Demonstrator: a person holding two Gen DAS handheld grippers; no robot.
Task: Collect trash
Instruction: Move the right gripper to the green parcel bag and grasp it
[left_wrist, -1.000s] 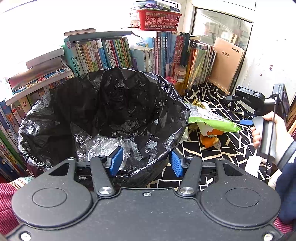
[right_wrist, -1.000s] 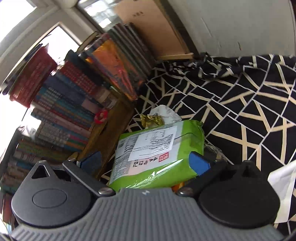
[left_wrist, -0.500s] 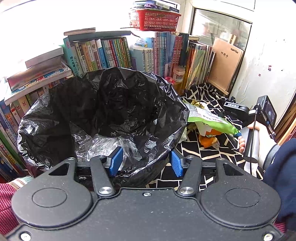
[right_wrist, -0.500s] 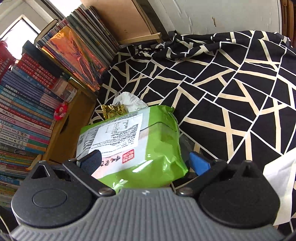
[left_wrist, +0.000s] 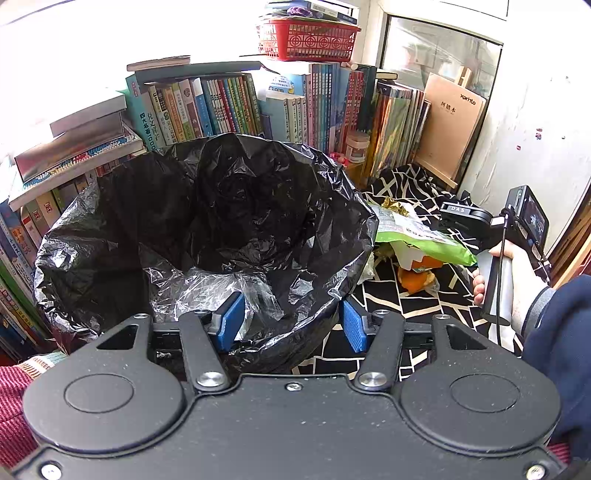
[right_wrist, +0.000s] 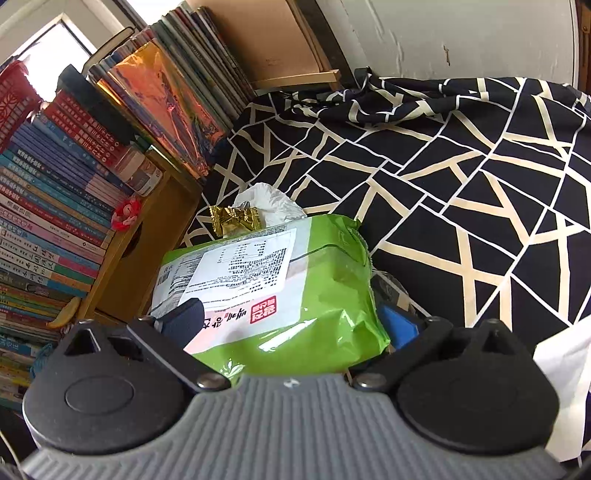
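Note:
A bin lined with a black trash bag (left_wrist: 221, 206) fills the left wrist view, with clear plastic film (left_wrist: 207, 291) inside near its front rim. My left gripper (left_wrist: 291, 321) is open and straddles that rim, one pad inside and one outside. To the bin's right a green snack packet (left_wrist: 424, 240) rests on orange peel (left_wrist: 417, 277) and a gold wrapper (left_wrist: 393, 206). In the right wrist view the green packet (right_wrist: 295, 280) lies between the wide-apart fingers of my right gripper (right_wrist: 291, 321), which is open. A gold wrapper (right_wrist: 236, 218) and crumpled white tissue (right_wrist: 266, 203) lie beyond it.
The trash lies on a black cloth with cream lines (right_wrist: 461, 166). Rows of books (left_wrist: 221, 107) stand behind the bin, with a red basket (left_wrist: 306, 37) on top. A wooden box (right_wrist: 147, 236) sits left of the packet, and a white sheet (right_wrist: 561, 387) lies at the right.
The hand with my right gripper has moved left and down toward the trash pile, so the green packet now sits deeper between its fingers. My left gripper has stayed at the bin rim.

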